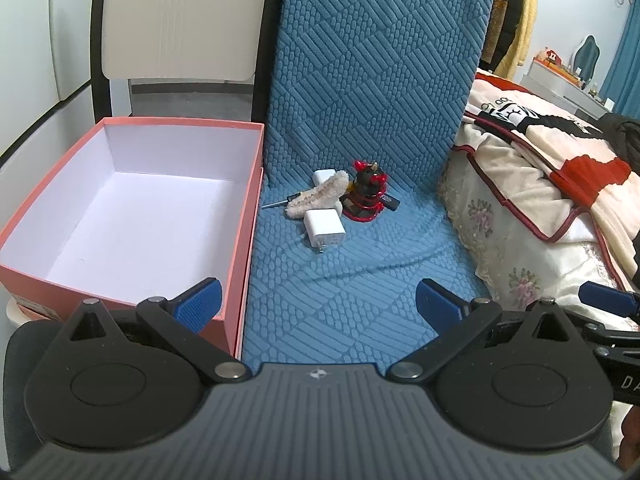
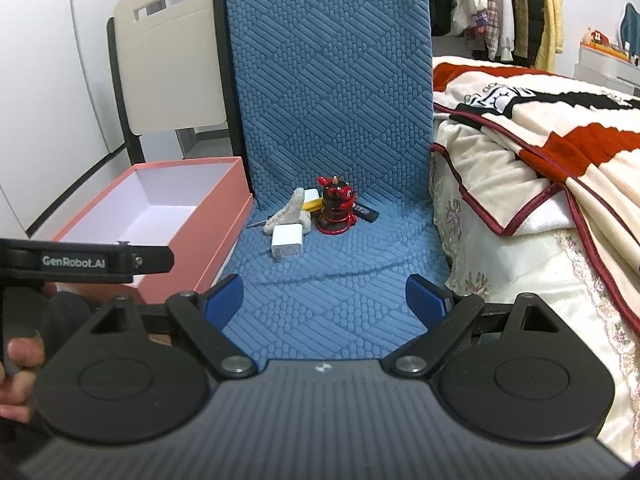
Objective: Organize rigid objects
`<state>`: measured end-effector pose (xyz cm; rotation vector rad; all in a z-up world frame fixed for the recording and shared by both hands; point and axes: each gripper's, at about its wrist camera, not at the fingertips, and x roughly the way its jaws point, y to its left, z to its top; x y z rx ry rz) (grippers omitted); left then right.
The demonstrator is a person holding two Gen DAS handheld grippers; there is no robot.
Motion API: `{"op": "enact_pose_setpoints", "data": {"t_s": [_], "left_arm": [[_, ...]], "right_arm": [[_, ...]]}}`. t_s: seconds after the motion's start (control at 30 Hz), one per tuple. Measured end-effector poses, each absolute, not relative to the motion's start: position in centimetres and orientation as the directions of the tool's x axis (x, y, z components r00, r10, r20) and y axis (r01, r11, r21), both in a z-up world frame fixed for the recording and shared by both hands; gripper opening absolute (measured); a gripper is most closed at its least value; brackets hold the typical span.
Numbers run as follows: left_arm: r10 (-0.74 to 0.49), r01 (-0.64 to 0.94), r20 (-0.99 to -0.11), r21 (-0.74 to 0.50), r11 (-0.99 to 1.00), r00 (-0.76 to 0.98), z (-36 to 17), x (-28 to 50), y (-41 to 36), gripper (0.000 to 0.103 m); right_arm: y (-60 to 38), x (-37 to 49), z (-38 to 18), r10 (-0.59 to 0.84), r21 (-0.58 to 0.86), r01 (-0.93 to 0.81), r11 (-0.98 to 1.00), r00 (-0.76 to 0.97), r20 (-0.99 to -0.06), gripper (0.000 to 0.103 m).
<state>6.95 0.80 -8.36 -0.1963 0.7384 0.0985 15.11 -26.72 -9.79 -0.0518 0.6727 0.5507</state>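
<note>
A small pile lies on the blue chair seat [image 1: 360, 264]: a white charger [image 1: 325, 229] in front, a second white charger [image 1: 322, 176] behind, a fluffy cream piece [image 1: 316, 197], a small screwdriver [image 1: 280, 203], a black-and-red figurine [image 1: 366, 196] and a black USB stick [image 1: 389, 201]. The same pile shows in the right wrist view, with the charger [image 2: 286, 241], the figurine [image 2: 335, 211] and the stick [image 2: 365, 212]. An open pink box [image 1: 132, 216], white inside and empty, stands left of the seat. My left gripper [image 1: 318, 304] and right gripper [image 2: 325, 302] are open, empty, well short of the pile.
A cream chair back [image 1: 180, 20] stands behind the box. A bed with a cream and red blanket [image 1: 560, 184] presses against the seat's right side. Clothes [image 2: 500, 4] hang at the far right. The left gripper's body [image 2: 88, 262] reaches over the box front in the right wrist view.
</note>
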Motion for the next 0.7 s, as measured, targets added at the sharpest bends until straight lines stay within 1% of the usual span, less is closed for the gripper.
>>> {"op": "enact_pose_setpoints", "data": {"t_s": [0.17, 0.37, 0.7], "left_arm": [[0.041, -0.171, -0.685, -0.123, 0.978, 0.728, -9.3, 7.5, 1.1, 0.103], [0.030, -0.172, -0.684, -0.140, 0.975, 0.728, -9.6, 8.3, 1.3, 0.103], [0.025, -0.163, -0.685, -0.138, 0.977, 0.728, -10.5, 9.5, 0.5, 0.103]], "right_arm": [[-26.5, 15.5, -10.5, 0.459, 0.122, -0.495, 0.860, 0.647, -0.609, 0.090], [-26.7, 16.2, -11.1, 0.457, 0.133, -0.488, 0.863, 0.641, -0.617, 0.090], [-27.7, 17.0, -12.0, 0.461, 0.159, -0.469, 0.869, 0.650, -0.604, 0.090]]}}
